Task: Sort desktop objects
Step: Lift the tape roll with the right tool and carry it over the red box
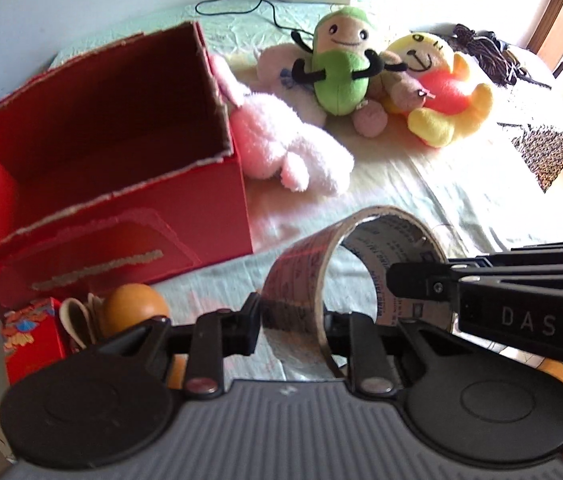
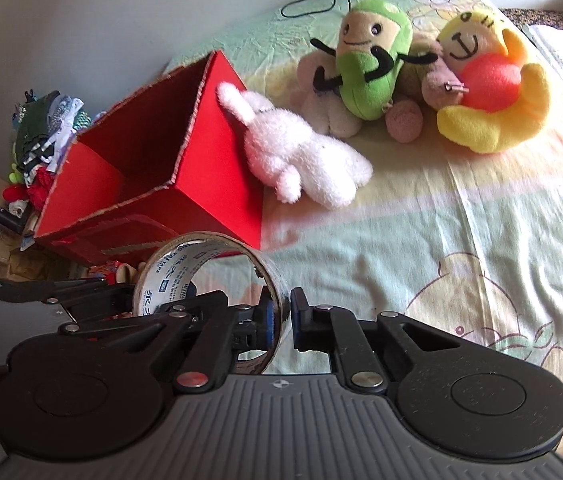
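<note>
Both grippers hold one roll of clear packing tape with a printed cardboard core (image 1: pixel 357 276), standing on edge above a pale green cartoon-print bed sheet (image 2: pixel 461 232). The left gripper (image 1: pixel 292 326) has its jaws nearly closed on the roll's wall at its 7 o'clock, and the right gripper (image 2: pixel 281 318) likewise pinches the wall. An open red cardboard box (image 1: pixel 93 184) sits at 10 o'clock of the tape, with a white plush rabbit (image 2: pixel 301 156) leaning against it.
</note>
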